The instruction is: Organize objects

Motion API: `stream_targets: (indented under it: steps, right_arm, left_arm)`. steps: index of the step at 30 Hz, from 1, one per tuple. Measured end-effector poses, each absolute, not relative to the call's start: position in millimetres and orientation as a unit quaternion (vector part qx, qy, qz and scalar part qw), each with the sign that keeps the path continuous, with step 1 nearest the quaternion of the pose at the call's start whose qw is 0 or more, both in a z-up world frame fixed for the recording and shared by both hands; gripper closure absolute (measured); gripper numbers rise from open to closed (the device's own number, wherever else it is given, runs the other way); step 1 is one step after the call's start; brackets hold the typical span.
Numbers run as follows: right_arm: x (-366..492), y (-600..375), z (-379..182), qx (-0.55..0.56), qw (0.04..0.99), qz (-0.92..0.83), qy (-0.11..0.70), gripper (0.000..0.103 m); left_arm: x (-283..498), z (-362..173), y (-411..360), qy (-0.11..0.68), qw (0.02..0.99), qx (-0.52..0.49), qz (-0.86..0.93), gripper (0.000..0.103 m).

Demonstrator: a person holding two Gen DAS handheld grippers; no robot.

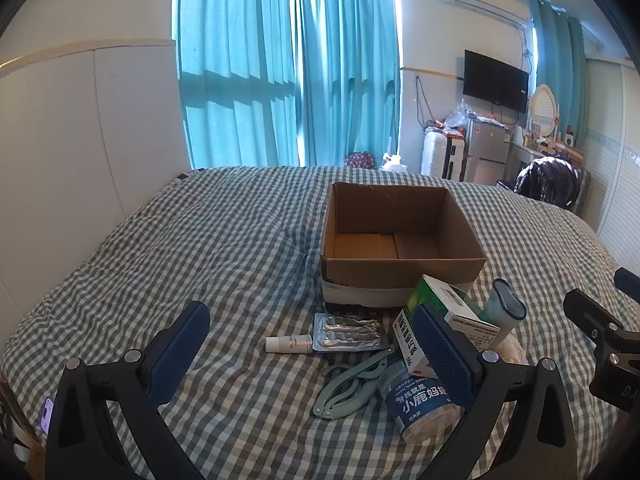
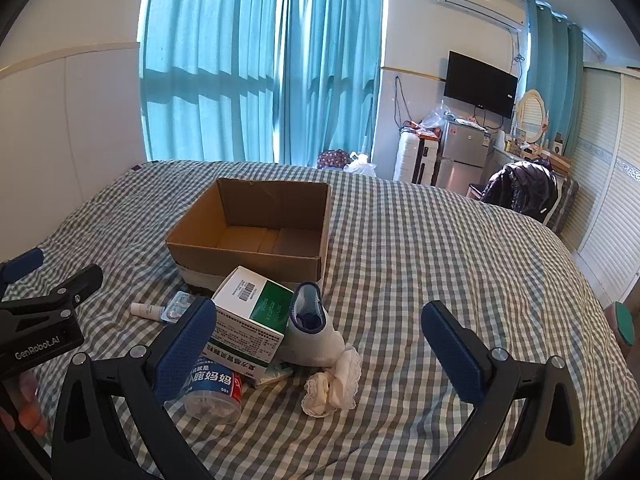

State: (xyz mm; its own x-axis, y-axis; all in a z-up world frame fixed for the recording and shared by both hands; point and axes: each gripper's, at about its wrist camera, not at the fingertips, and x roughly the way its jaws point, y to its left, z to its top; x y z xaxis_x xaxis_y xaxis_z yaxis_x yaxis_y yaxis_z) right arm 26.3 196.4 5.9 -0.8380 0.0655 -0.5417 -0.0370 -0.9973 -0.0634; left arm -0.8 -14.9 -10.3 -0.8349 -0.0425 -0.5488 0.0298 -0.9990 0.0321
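Left wrist view: left gripper (image 1: 310, 354) hovers low over the checked bedspread (image 1: 180, 248), jaws spread wide apart w/ nothing between them. Straight ahead sits the cardboard box (image 1: 400, 276), open-topped and bare inside as far as visible. Clutter lies just in front of it: small white tube (image 1: 288, 343) on its side, foil blister pack (image 1: 349, 332) touching the tube's cap end, pale green folding hanger (image 1: 352, 382) nearer the camera, clear jar w/ blue label (image 1: 424, 408) partly behind the right finger, green-and-white medicine carton (image 1: 444, 312) leaning up beside the box front. Right gripper shows at the right edge. Right wrist view: right gripper (image 2: 316, 340) also has jaws wide apart, empty, aimed at the same pile. Closest to its centre is a white sock (image 2: 316, 336) w/ blue cuff, mouth standing open, touching the carton's side; a crumpled lace-edged cloth (image 2: 334, 384) lies just in front. Jar lies on its side, left of centre. Handling, as a guess: sock and cloth are soft, light, prob. best pinched on a bunched fold, will sag. Carton is light but crushable, so grip across its narrow faces, gently. Jar looks smooth and round, may roll or slip; take it across the body mid-length. Blister pack is thin, flat, hard to get under; edge pinch. Tube small, could roll off the pads.
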Motion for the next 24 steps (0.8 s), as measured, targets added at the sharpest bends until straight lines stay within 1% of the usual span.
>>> stream_targets:
  steps: [24]
  right_arm:
    - [28.3,198.5,5.3,-0.280,0.022,0.959,-0.023,0.000]
  left_arm:
    - [-0.6,-13.8,-12.4,-0.017,0.017,0.296,-0.955,0.000]
